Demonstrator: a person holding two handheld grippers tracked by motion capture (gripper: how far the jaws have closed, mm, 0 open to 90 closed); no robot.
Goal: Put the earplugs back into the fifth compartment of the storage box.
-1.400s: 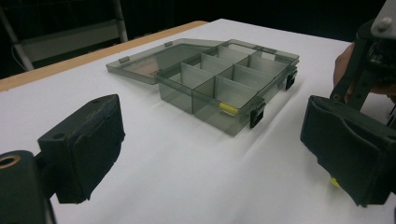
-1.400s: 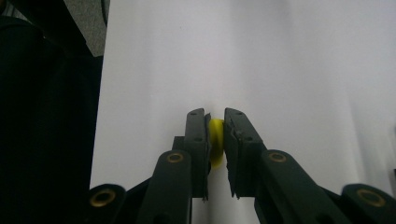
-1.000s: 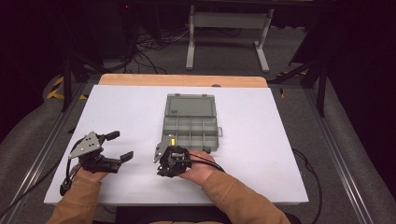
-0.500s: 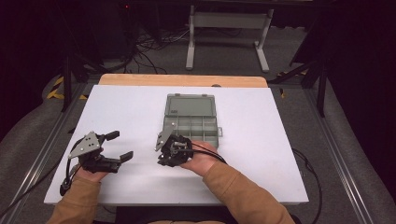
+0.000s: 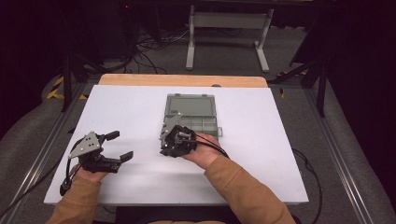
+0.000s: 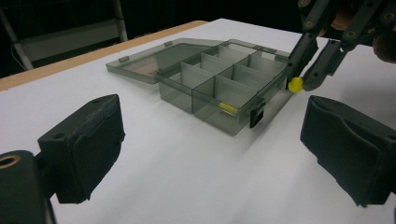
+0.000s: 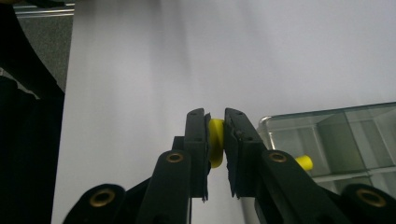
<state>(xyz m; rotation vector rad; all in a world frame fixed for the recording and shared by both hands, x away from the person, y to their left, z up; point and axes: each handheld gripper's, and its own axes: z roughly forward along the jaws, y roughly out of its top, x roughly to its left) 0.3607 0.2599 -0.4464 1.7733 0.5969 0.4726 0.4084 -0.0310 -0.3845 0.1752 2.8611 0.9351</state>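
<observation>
You are gripping a small yellow piece (image 7: 215, 142) between the jaws of your right gripper (image 5: 173, 140), holding it just beside the near corner of the open compartment box (image 5: 194, 112). A second yellow piece (image 6: 228, 108) is lying inside the box's nearest compartment. Your left gripper (image 5: 116, 145) is resting on the white table (image 5: 261, 154), well apart from the box on its left, jaws standing wide and gripping nothing.

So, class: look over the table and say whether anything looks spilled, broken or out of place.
Nothing stands out. The grey compartment box sits flat with its lid open, one yellow piece lies inside a compartment, and the right tool grips another yellow piece beside the box's corner.
</observation>
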